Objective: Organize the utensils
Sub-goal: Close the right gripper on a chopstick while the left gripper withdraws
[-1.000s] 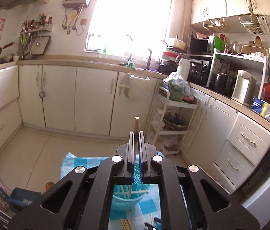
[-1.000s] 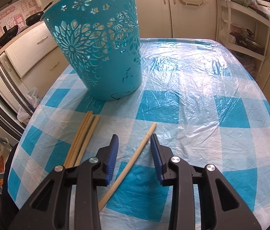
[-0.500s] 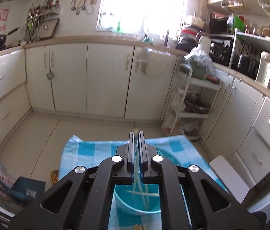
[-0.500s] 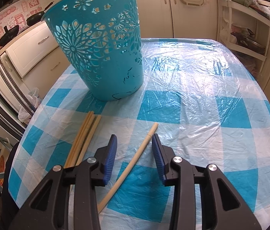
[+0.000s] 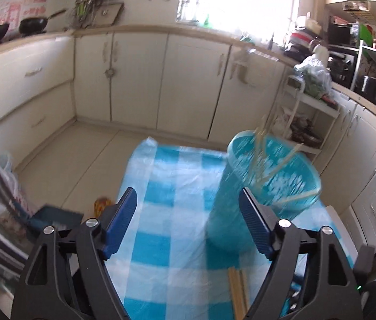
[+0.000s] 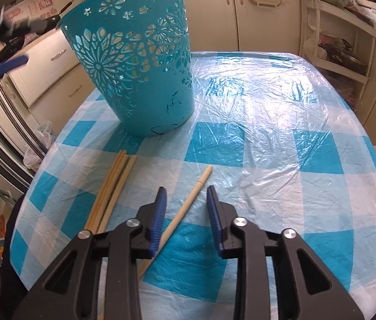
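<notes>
Left gripper (image 5: pixel 188 221) jaws wide apart, nothing between them; right gripper (image 6: pixel 186 200) jaws narrowing around a single chopstick (image 6: pixel 188 205), not yet pinching.

Left jaws just opened, hanging over the checked desk (image 5: pixel 171 186) next to the teal basket (image 5: pixel 262 186); several chopsticks standing inside the basket, leaning on its rim, blurred. Right jaws just closing, low over the desk, lone chopstick lying flat between the blue pads with a gap visible each side. Bundle of chopsticks (image 6: pixel 113 186) lying on the desk just left of the right jaws, near the basket base. Basket upright toward the far left part of the desk.
</notes>
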